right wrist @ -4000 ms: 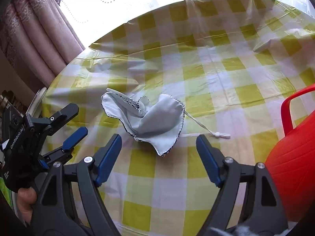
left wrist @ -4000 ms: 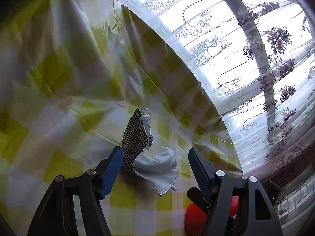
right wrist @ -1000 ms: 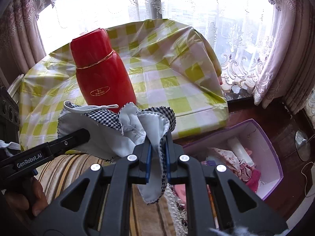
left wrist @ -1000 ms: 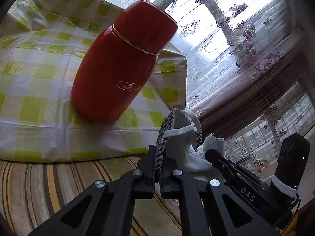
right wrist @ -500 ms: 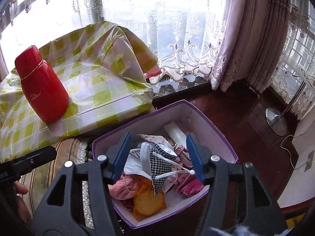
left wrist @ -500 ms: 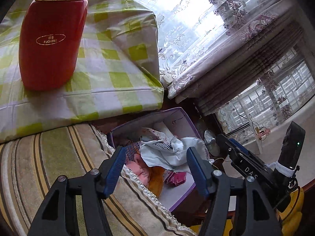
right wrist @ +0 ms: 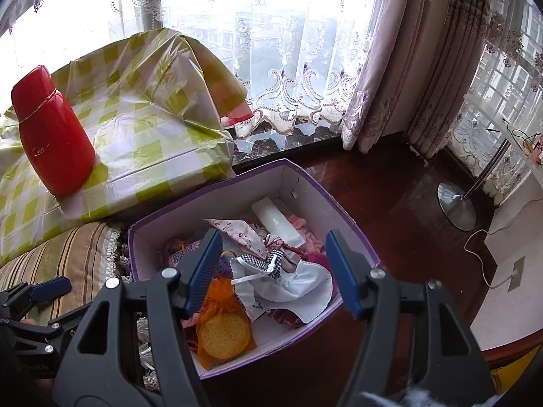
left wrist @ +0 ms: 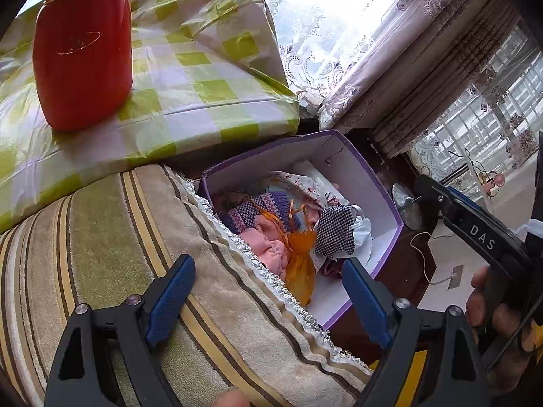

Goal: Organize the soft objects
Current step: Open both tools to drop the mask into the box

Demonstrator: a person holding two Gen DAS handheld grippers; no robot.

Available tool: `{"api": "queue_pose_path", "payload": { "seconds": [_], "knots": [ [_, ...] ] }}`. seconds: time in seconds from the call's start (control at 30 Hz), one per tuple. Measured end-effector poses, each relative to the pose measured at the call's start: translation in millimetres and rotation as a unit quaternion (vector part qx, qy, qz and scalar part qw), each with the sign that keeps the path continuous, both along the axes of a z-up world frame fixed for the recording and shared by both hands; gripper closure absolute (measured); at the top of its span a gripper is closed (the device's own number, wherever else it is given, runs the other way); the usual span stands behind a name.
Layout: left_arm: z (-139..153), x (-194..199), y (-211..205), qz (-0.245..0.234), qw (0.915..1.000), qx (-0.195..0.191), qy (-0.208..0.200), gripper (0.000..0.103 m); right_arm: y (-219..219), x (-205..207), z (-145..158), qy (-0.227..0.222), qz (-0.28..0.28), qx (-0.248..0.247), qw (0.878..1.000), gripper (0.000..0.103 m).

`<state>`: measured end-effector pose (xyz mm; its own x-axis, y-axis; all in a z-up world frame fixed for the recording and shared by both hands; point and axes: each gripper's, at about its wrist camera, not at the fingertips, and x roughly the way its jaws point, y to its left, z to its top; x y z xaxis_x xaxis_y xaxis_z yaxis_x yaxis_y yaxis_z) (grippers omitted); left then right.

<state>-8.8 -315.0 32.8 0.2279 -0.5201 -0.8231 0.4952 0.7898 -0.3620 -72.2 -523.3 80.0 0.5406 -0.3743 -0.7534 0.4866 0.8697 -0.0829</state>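
Right wrist: checked, white-lined pouch (right wrist: 288, 278) lies crumpled in purple box (right wrist: 339, 210)

Both claws: black plastic arms, ribbed blue pads (left wrist: 171, 296), silver screws; right claw (left wrist: 482, 234) housing marked "DAS" in white.

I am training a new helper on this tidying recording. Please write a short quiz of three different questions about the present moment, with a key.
1. True or false: the checked cloth lies inside the purple box.
2. Which thing stands on the yellow checked tablecloth? A) a red flask B) an orange pouch C) a white tube
3. Fill in: both tongs, left and right, are ____, with nothing between their pads.

Key:
1. True; it lies on the other soft things, beside the orange pouch.
2. A, the red flask.
3. Open; their jaws have just been opening.
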Motion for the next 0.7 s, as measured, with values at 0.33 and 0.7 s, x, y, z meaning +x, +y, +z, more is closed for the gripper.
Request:
{"api": "queue_pose_path", "payload": {
  "seconds": [0.33,0.7],
  "knots": [
    [-1.5,-0.1,-5.5,-0.014,0.9999,0.006,-0.003,0.005,-4.1,-1.9,-6.5,0.008,-0.004,0.006,1.0,0.036],
    [-2.6,-0.7,-8.2,-0.019,0.9998,0.003,-0.004,0.001,-6.7,-3.7,-9.3,0.011,-0.006,0.01,1.0,0.036]
  ]
}}
